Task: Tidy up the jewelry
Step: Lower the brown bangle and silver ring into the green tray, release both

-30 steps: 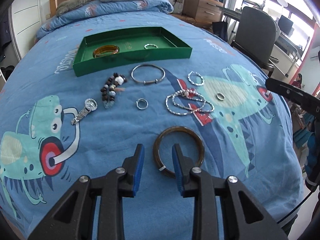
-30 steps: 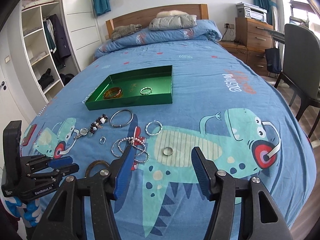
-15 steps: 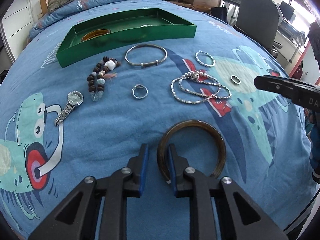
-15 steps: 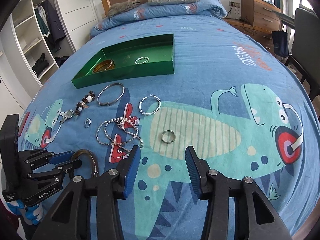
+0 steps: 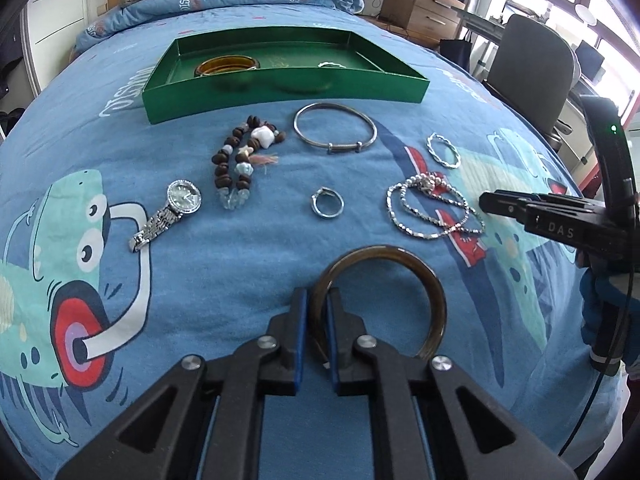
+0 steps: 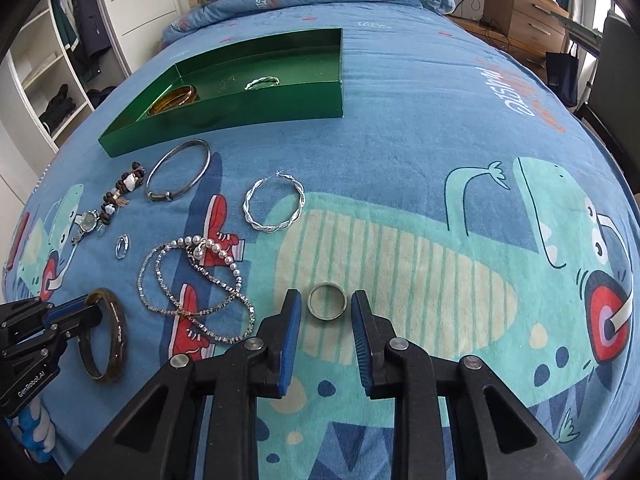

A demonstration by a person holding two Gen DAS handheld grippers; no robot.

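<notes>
My left gripper (image 5: 317,300) is shut on the left rim of a brown bangle (image 5: 416,268), which also shows in the right wrist view (image 6: 114,320) lying on the blue bedspread. My right gripper (image 6: 326,302) is open, its fingers on either side of a small silver ring (image 6: 327,301). A green tray (image 5: 280,90) at the back holds an amber bangle (image 5: 226,65) and a twisted silver hoop (image 6: 262,82).
On the bedspread lie a silver bangle (image 5: 335,128), a bead bracelet (image 5: 240,160), a watch (image 5: 172,210), a small ring (image 5: 327,204), a chain necklace (image 5: 432,208) and a twisted hoop (image 6: 274,206). A chair (image 5: 532,68) stands at the right.
My left gripper has closed onto the brown bangle's rim. My right gripper has moved forward and down, narrowing around the silver ring.
</notes>
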